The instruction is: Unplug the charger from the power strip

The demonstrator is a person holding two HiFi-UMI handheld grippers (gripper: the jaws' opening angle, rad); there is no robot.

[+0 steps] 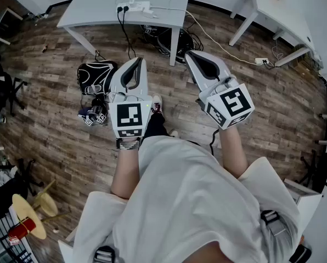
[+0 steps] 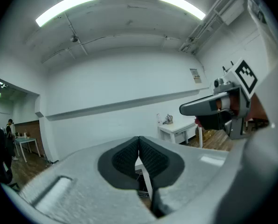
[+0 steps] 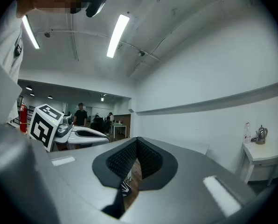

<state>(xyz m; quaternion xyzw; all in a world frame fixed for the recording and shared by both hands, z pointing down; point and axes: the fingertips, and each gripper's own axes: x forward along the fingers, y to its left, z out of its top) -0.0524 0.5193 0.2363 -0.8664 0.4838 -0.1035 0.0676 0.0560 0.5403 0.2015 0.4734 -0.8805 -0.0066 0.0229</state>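
A white power strip (image 1: 136,6) lies near the front edge of a white table (image 1: 97,4), far ahead of me in the head view. Plugs sit in it, and a black cable (image 1: 121,25) hangs from it over the table's edge; I cannot tell which plug is the charger. Both grippers are held out level at waist height, well short of the table. My left gripper (image 1: 137,61) is shut with nothing between its pads (image 2: 150,157). My right gripper (image 1: 192,55) is also shut and empty, its pads (image 3: 148,158) meeting at the tip. Each gripper view shows the other gripper beside it.
A black bag (image 1: 96,76) and tangled cables (image 1: 172,40) lie on the wooden floor under the table. A second white table (image 1: 278,10) stands at the far right, with a white cord (image 1: 218,43) running to a floor socket (image 1: 260,61). A yellow stool (image 1: 29,215) stands at the lower left.
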